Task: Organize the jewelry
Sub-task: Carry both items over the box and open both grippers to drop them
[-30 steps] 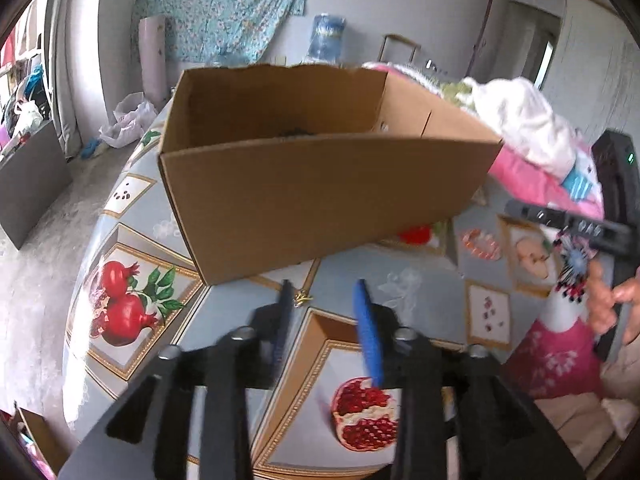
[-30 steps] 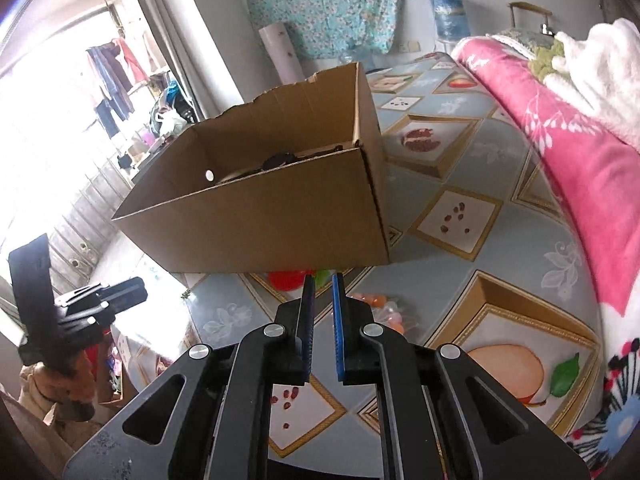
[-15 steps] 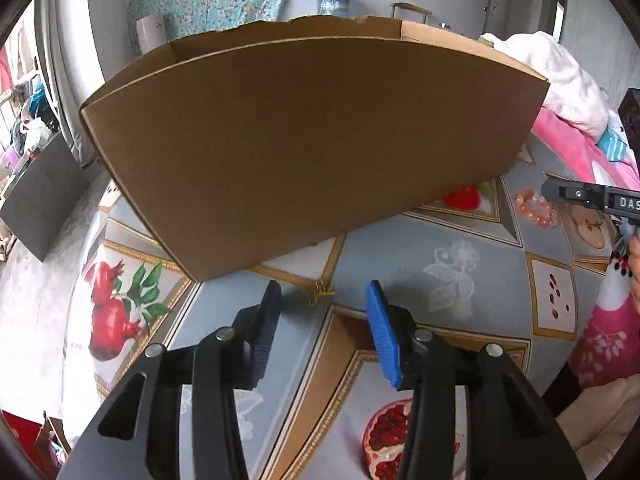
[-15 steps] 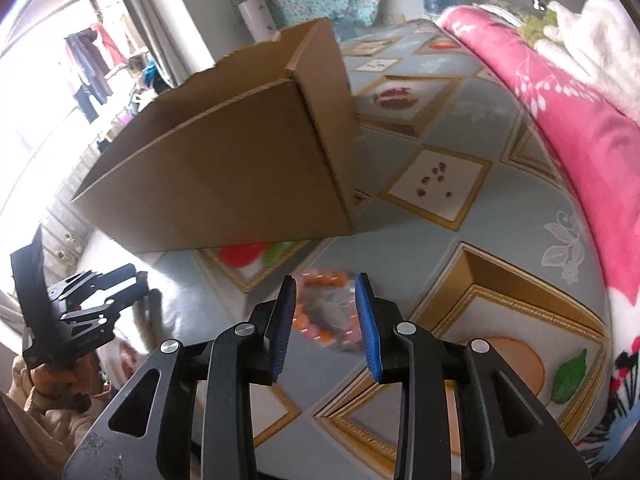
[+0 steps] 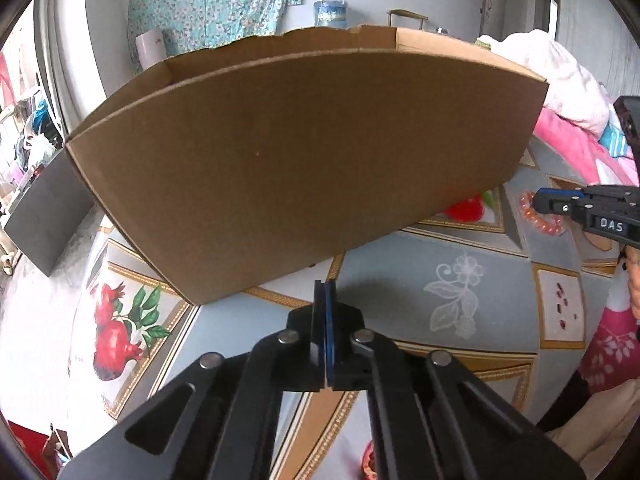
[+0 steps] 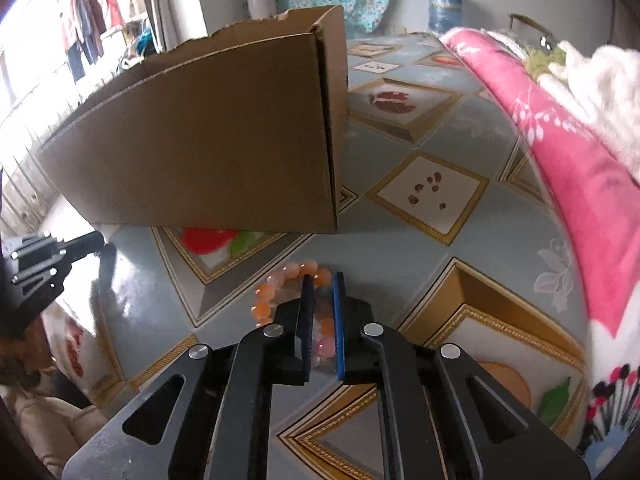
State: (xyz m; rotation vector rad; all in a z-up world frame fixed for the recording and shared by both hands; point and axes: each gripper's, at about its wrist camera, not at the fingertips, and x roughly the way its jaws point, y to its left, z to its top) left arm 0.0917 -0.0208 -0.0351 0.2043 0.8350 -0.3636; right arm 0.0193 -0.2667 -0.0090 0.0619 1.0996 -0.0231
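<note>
An orange-pink bead bracelet [image 6: 276, 284] lies on the patterned tablecloth [image 6: 420, 232] in front of the cardboard box's [image 6: 200, 152] right corner. My right gripper [image 6: 322, 278] is closing over its near side, with beads pinched between the pads. In the left wrist view the same gripper [image 5: 538, 200] sits on the bracelet [image 5: 540, 222] at the right edge. My left gripper [image 5: 324, 286] is shut, tips on the cloth just before the box's [image 5: 300, 160] front wall. The small gold piece that lay there is hidden between the pads. The right wrist view shows this gripper [image 6: 94, 238] at far left.
The tall box fills the middle of both views, its inside hidden. A pink blanket [image 6: 580, 160] and white fabric [image 5: 560, 72] are piled along the right side. A dark cabinet [image 5: 44, 216] stands on the floor at left. A person's hand [image 5: 634, 280] is at the right edge.
Both grippers dropped toward the cloth. The left jaws closed where the small gold piece lay. The right jaws opened, straddled the bracelet, then narrowed onto its beads.
</note>
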